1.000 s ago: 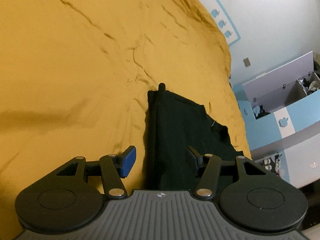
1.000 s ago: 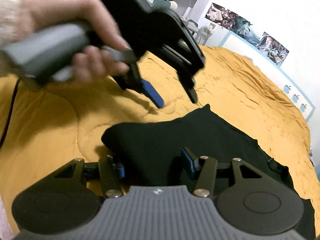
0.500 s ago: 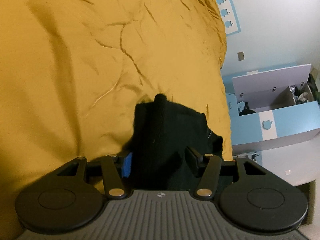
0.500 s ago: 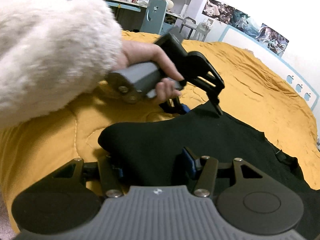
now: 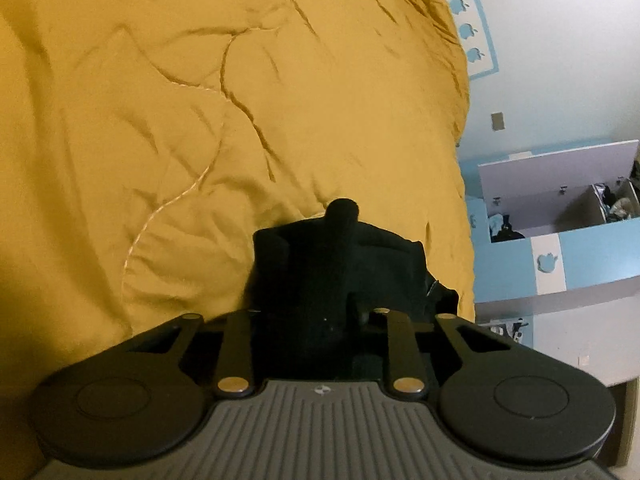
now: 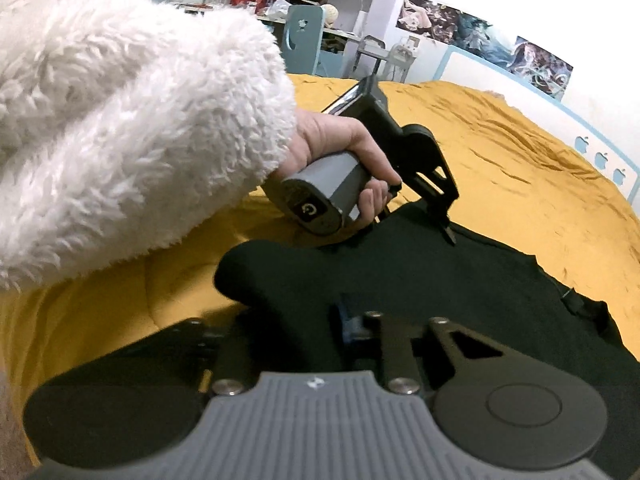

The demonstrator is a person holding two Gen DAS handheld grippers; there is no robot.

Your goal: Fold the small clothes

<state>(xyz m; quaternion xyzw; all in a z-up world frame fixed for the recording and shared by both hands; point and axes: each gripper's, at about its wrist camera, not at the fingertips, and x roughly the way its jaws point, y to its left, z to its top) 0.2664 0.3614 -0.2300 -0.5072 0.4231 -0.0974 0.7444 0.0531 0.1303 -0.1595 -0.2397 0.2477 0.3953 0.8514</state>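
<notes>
A small black garment [image 6: 400,276] lies on a mustard-yellow bedspread [image 6: 500,152]. In the left wrist view the garment [image 5: 340,256] bunches up between my left gripper's fingers, which are closed in on the cloth; the left gripper [image 5: 304,316] is shut on its edge. The left gripper also shows in the right wrist view [image 6: 436,216], held by a hand in a fluffy white sleeve, its tips pressed into the far edge of the garment. My right gripper [image 6: 288,320] is shut on the near fold of the garment; its fingertips are buried in cloth.
The bedspread [image 5: 160,120] fills the left wrist view. A blue and white storage unit [image 5: 560,240] with open compartments stands beside the bed at the right. A desk, chair [image 6: 304,40] and shelves stand beyond the bed's far side.
My left gripper came down onto the garment's edge and closed on it; it was open above the cloth a second ago. My right gripper stayed shut on the near fold.
</notes>
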